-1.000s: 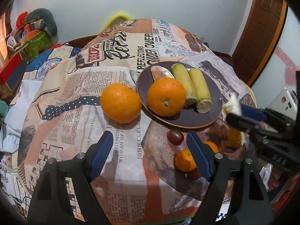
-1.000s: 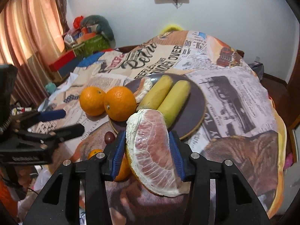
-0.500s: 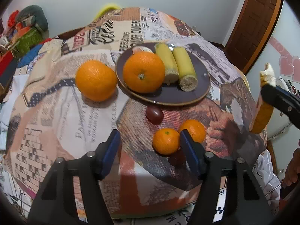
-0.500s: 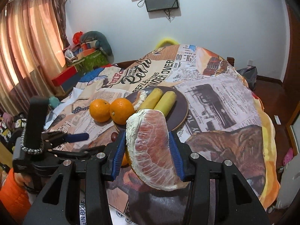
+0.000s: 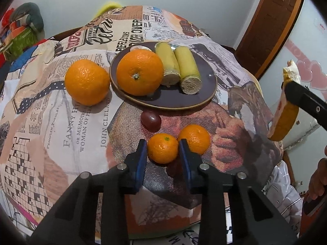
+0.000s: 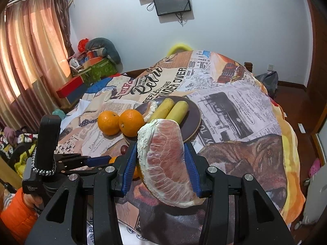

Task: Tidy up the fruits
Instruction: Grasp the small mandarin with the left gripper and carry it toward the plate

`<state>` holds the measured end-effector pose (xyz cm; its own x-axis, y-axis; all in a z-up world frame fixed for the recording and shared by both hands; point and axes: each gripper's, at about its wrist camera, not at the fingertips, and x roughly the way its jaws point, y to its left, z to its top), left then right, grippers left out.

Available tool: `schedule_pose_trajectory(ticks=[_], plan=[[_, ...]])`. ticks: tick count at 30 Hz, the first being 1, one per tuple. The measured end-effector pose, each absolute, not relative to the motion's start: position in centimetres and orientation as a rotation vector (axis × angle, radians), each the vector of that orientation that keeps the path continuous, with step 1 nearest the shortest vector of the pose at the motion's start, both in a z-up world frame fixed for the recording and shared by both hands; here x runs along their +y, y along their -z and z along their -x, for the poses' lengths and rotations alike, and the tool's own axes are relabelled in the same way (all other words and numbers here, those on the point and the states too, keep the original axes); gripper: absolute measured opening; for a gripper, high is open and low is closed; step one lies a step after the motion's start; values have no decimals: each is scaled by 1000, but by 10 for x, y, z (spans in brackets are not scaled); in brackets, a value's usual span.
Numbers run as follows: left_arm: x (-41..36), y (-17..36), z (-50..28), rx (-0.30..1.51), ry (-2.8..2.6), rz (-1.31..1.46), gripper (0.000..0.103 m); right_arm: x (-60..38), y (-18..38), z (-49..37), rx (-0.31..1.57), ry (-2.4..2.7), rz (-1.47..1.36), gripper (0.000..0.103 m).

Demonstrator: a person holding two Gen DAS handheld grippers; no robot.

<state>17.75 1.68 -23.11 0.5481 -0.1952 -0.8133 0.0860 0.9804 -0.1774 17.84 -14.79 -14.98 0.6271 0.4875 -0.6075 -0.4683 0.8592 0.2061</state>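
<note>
On the newspaper-print cloth, a small mandarin [image 5: 162, 150] sits between the blue pads of my left gripper [image 5: 162, 153]. The jaws are closing and the pads touch its sides. A second mandarin [image 5: 194, 135] and a dark grape [image 5: 150, 119] lie just beyond. The dark plate [image 5: 196, 102] holds a big orange [image 5: 140, 72] and two yellow banana pieces [image 5: 177, 67]. Another big orange [image 5: 86, 81] rests left of the plate. My right gripper [image 6: 161, 163] is shut on a peeled pomelo segment [image 6: 165, 159], held in the air at the table's right side.
A second pomelo piece [image 6: 151, 110] lies at the plate's far rim. Another grape [image 5: 173, 169] hides behind the left gripper's right pad. Boxes and bags [image 6: 92, 69] are piled by the curtain at the left. A wooden door [image 5: 271, 26] stands at the right.
My left gripper came down towards the small mandarin and its jaws narrowed from wide apart to against its sides. The right gripper pulled back and rose a little with the pomelo segment.
</note>
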Motion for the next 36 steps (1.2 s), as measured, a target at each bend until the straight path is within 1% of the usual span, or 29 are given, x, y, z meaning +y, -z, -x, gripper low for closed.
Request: schedule_pose_trajectory(ticks=[5,14,20,27,36], plan=[[20,223,-176,958,140,100,31,-149,148,-181,700,-545,-31,42],[37,182,-186,847,107,109,31,-148,138,-196,670,-536,-43,42],[42,164,-202,799,97,98,31,-145,132,-211,651,-532,-54,42],[50,158,-225,776,84,110,31,-140,130,-231,644,-527,-68,42],[59,168,-259,790,68,118,31,-130,139,-260,656,-511,-69,42]])
